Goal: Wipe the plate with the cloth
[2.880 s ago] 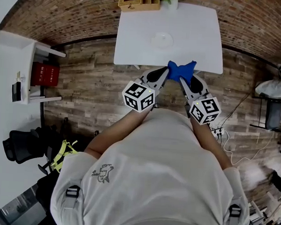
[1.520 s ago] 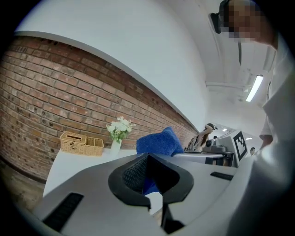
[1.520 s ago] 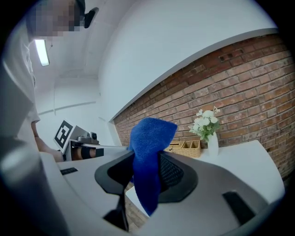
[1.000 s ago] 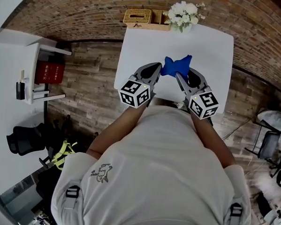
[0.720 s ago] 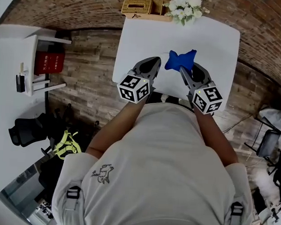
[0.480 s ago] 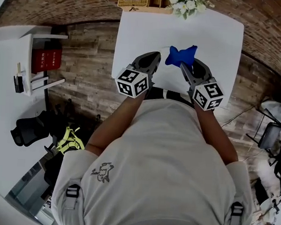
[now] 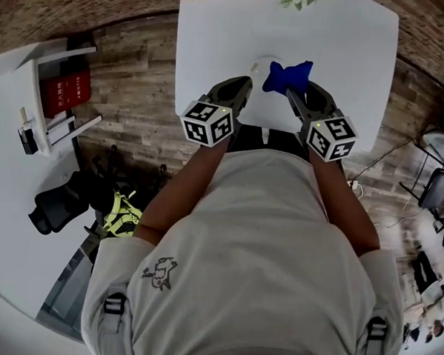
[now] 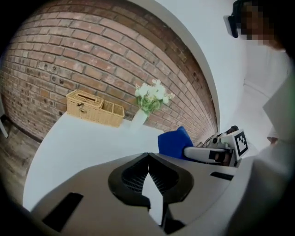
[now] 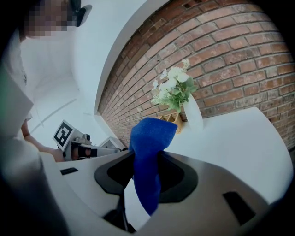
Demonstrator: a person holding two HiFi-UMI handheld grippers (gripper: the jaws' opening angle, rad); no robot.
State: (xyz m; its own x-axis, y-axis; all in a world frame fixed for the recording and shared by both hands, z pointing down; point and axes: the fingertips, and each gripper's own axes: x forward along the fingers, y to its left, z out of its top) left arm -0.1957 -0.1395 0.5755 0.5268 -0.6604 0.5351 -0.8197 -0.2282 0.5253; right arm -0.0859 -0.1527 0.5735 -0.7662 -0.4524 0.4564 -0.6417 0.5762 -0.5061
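Crumpled blue fabric cloth (image 7: 288,75), clamped in right gripper (image 7: 292,93) fingers, is now lowered toward round white plate (image 7: 262,64) just ahead; wiping is judged imminent. Left gripper (image 7: 245,83) fingers are closed, empty.

The cloth (image 7: 287,75) is blue, the table (image 7: 214,46) white, the basket (image 8: 94,108) tan, the wall (image 8: 69,60) red-brown brick.

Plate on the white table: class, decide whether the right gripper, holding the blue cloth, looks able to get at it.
Probably yes. The right gripper hangs close to the plate, shut on the blue cloth, and nothing lies between them on the table.
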